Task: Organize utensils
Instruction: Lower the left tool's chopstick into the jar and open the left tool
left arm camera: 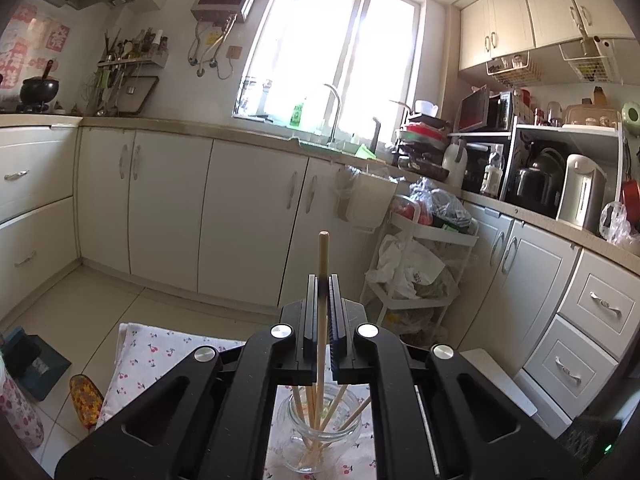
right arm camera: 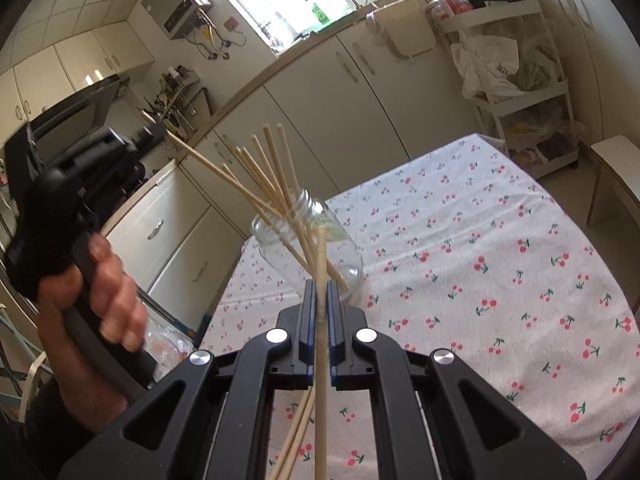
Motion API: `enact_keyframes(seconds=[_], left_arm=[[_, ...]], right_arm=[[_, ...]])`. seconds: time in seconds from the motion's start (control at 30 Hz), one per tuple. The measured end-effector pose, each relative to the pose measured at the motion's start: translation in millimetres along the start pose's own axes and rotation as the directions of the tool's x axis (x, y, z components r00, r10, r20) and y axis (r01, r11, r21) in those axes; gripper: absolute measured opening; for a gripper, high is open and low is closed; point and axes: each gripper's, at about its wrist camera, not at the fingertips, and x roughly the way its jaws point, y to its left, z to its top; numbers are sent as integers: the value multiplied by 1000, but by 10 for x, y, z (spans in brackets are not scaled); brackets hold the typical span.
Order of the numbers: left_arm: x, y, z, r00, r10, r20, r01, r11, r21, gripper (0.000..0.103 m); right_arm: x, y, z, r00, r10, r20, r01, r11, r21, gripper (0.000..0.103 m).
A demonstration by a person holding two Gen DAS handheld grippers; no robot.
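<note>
A clear glass jar [right arm camera: 310, 246] stands on the cherry-print tablecloth [right arm camera: 480, 260] and holds several wooden chopsticks [right arm camera: 266, 168]. My left gripper [left arm camera: 322, 280] is shut on one chopstick [left arm camera: 322, 256], held upright over the jar [left arm camera: 320, 436], its lower end inside the jar. In the right wrist view the left gripper [right arm camera: 154, 132] is up at the left, held by a hand, with its chopstick [right arm camera: 208, 164] slanting down into the jar. My right gripper [right arm camera: 321, 286] is shut on another chopstick [right arm camera: 321, 256], in front of the jar. More chopsticks [right arm camera: 296, 432] lie on the cloth beneath it.
White kitchen cabinets [left arm camera: 240, 216] and a sink counter [left arm camera: 280, 136] run behind the table. A white cart [right arm camera: 516, 60] with bags stands at the far right, a white stool [right arm camera: 616, 172] beside the table. A slipper [left arm camera: 85, 400] lies on the floor tiles.
</note>
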Motion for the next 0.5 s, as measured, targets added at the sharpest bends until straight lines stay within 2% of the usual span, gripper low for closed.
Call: enact_keyframes(seconds=[0.5], left_arm=[[156,11,-199,998,12,-67,-10,1000,21,4]], right_arm=[[-152,105,279,996,28,87,-27,1000,-11,6]])
